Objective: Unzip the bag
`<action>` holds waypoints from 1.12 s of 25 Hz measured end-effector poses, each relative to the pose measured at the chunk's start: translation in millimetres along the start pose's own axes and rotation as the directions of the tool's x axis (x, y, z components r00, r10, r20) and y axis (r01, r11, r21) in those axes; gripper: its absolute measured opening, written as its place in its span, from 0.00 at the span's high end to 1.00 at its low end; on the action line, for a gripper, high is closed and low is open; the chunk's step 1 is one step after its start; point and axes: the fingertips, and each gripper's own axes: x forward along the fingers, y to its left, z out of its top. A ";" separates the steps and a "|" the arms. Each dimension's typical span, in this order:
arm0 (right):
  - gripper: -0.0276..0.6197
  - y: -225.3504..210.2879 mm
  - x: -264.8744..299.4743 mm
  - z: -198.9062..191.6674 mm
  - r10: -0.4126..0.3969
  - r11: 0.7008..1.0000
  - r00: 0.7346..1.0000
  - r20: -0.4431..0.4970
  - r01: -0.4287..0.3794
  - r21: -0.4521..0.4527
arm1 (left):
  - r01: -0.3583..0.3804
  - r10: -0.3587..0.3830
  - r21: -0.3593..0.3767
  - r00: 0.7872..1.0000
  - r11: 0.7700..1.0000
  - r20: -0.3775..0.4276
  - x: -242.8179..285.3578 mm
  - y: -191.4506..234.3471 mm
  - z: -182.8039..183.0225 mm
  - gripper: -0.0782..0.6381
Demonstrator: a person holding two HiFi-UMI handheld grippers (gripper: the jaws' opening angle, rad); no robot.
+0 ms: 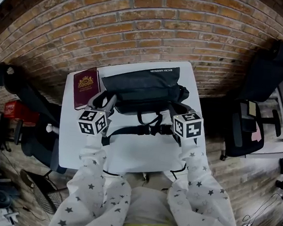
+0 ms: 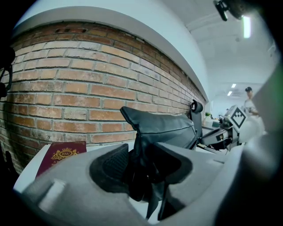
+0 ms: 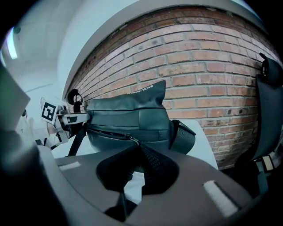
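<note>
Head view: the bag (image 1: 143,88) is lying toward the far edge of the white table (image 1: 143,154), with a maroon booklet (image 1: 86,86) just beside its left end. You're bracketing it: left gripper (image 1: 107,101) at the left end, right gripper (image 1: 176,108) at the front right.

Left gripper view: the jaws are biting a fold of the bag's dark end material and anchoring it.

Right gripper view: the jaws are pinching together on the zipper pull (image 3: 131,140), which is sitting toward the bag's right end. The track running left from it looks closed. I'm reading this as the start of the pull. Next you'll be needing a draw leftward along the track while the left side is resisting, so the bag isn't sliding.

Room: a brick wall (image 1: 154,17) is running behind the table, and an office chair (image 1: 271,69) is standing to the right.
</note>
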 end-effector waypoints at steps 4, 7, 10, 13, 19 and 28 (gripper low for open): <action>0.93 -10.7 -4.3 1.0 -0.020 1.000 1.000 0.004 0.020 0.020 | -0.004 0.004 -0.002 1.000 1.000 0.003 -0.2 1.0 0.1 0.65; 0.93 -16.2 -6.7 2.0 -0.034 0.999 0.999 0.003 0.034 0.021 | -0.004 0.004 -0.002 1.000 1.000 0.005 0.1 1.0 0.5 0.65; 0.93 -25.5 -9.9 0.7 -0.057 0.997 0.998 0.004 0.057 0.042 | -0.005 0.005 -0.004 1.000 1.000 0.005 0.5 0.6 0.9 0.65; 0.93 -34.9 -14.3 0.9 -0.076 0.996 0.997 0.005 0.075 0.052 | -0.008 0.008 -0.005 1.000 1.000 0.005 0.4 0.7 1.5 0.65; 0.93 -41.2 -17.6 1.2 -0.091 0.994 0.996 0.006 0.090 0.063 | -0.006 0.006 -0.005 1.000 1.000 0.007 -0.6 0.5 2.0 0.65; 0.93 -52.4 -19.2 -0.7 -0.128 0.987 0.992 0.010 0.126 0.097 | -0.011 0.011 -0.010 1.000 1.000 0.010 0.1 0.3 0.6 0.65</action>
